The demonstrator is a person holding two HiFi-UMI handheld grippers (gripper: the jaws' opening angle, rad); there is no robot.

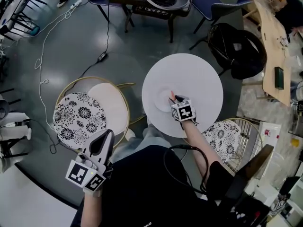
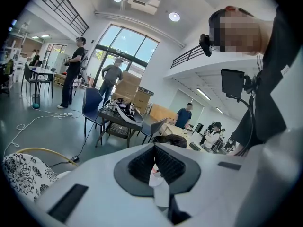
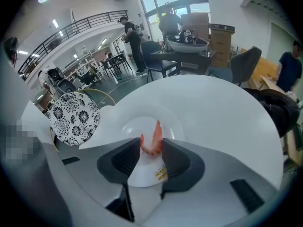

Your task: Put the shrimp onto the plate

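Over the white plate [image 3: 124, 126] mid round table [image 1: 203, 79], the right gripper [image 3: 151, 143] pinches one shrimp [image 3: 152, 138]: curled, orange-pink, glossy. There is a small yellow sticker [image 3: 161, 173] under the jaws, print too small to read. The left gripper [image 2: 154, 148] has its fingers pressed together, empty, near a chair [image 1: 78, 115]. One plate, two flower-patterned chairs.

Bench [image 1: 199, 74] top: bare all around the plate [image 3: 137, 122].
Left side: patterned stool [image 1: 78, 112] close by.
Far right: black bag [image 1: 239, 51] beside the bench edge.
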